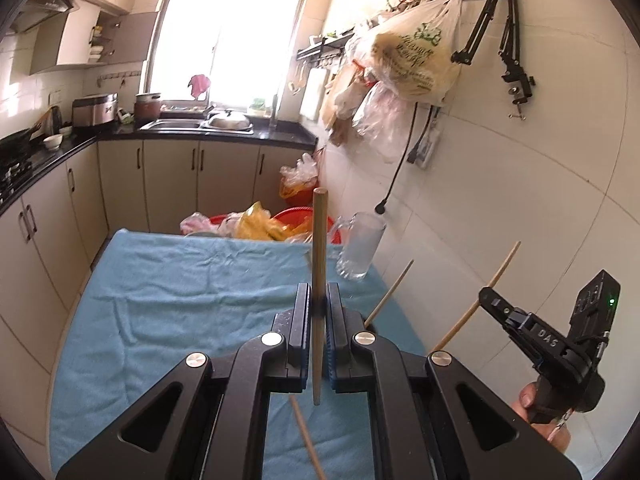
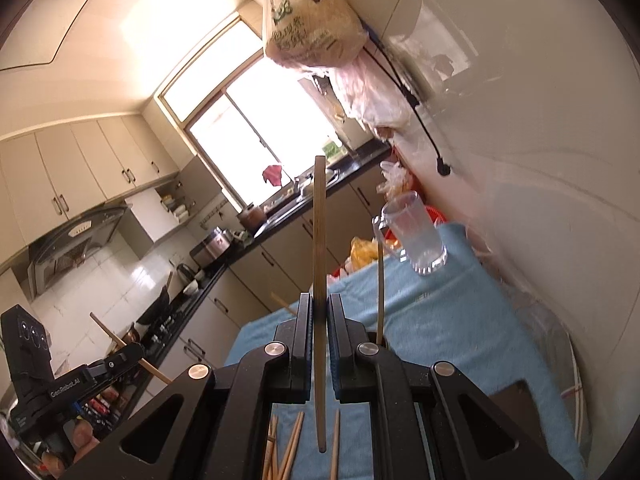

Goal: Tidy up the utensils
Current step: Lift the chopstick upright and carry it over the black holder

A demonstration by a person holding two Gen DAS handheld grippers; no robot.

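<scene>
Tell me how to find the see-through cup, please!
Look at the table with the blue cloth. Go to its far corner by the white tiled wall, near the red basin. The glass mug stands there upright; it is the only clear thing with a handle, while the chopsticks are wooden.

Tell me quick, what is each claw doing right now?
Left claw: shut on a chopstick.
Right claw: shut on another chopstick.

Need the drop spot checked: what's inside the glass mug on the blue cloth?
The glass mug looks empty through its clear wall; no chopsticks stand in it. Its base on the blue cloth is blurred.
</scene>
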